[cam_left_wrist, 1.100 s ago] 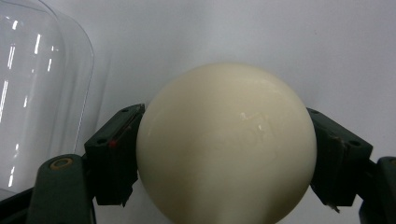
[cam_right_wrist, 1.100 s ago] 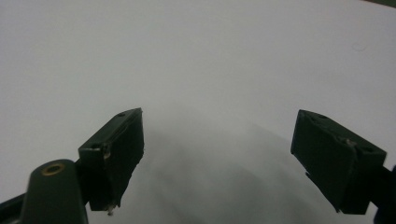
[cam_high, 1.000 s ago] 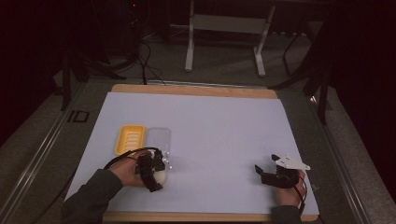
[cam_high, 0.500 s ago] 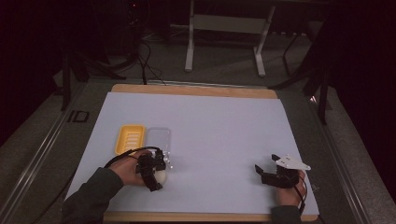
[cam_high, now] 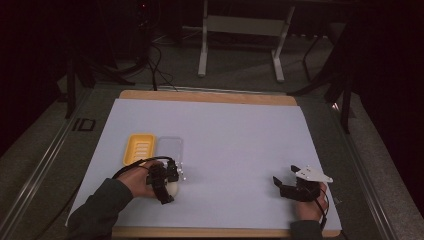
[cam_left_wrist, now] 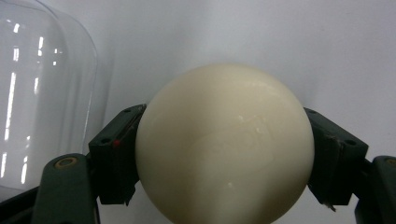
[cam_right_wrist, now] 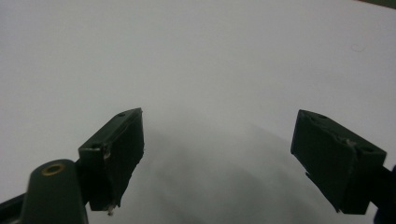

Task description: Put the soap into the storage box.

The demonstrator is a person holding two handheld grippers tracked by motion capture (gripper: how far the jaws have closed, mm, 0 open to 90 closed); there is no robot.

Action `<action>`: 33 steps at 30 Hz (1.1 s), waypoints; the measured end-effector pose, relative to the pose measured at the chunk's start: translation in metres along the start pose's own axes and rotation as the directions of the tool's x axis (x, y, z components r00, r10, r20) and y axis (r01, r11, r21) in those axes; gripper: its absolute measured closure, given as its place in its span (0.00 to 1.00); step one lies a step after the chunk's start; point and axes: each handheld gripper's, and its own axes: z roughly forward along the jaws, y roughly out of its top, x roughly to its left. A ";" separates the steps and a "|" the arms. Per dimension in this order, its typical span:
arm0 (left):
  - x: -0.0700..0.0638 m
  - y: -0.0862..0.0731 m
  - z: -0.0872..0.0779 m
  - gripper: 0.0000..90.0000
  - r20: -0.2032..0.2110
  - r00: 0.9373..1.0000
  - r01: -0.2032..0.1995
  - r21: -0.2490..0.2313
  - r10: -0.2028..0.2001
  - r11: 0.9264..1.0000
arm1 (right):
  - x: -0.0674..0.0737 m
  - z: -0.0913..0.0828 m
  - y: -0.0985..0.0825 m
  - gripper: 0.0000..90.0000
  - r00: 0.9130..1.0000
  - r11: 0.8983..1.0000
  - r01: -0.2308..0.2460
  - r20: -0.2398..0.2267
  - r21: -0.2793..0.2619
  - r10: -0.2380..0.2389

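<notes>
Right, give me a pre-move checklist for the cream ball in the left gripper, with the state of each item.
1. Grip on the cream ball: the left gripper has a jaw pressed on each side of it. Ok.
2. Ball centred in the jaws: it sits about midway between them in the left gripper view. Ok.
3. Ball lifted off the white table cover: cannot tell.
4. Yellow tray free to receive something: it looks empty from the high view. Ok.
5. Clear lid: lies beside the tray, close to the left gripper. Not ok if the path crosses it.
6. Right gripper: jaws apart, nothing between them, far from the ball. Ok.
</notes>
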 end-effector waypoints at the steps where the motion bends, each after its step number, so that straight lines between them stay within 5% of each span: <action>1: 0.001 0.001 0.000 0.27 -0.003 1.000 0.004 0.006 -0.004 1.000 | 0.000 0.000 0.000 0.19 1.000 1.000 0.000 0.000 0.000 0.000; 33: 0.010 -0.004 -0.016 0.27 -0.018 0.999 0.027 0.015 -0.027 1.000 | 0.000 0.000 0.000 0.19 1.000 1.000 -0.001 0.001 -0.003 0.001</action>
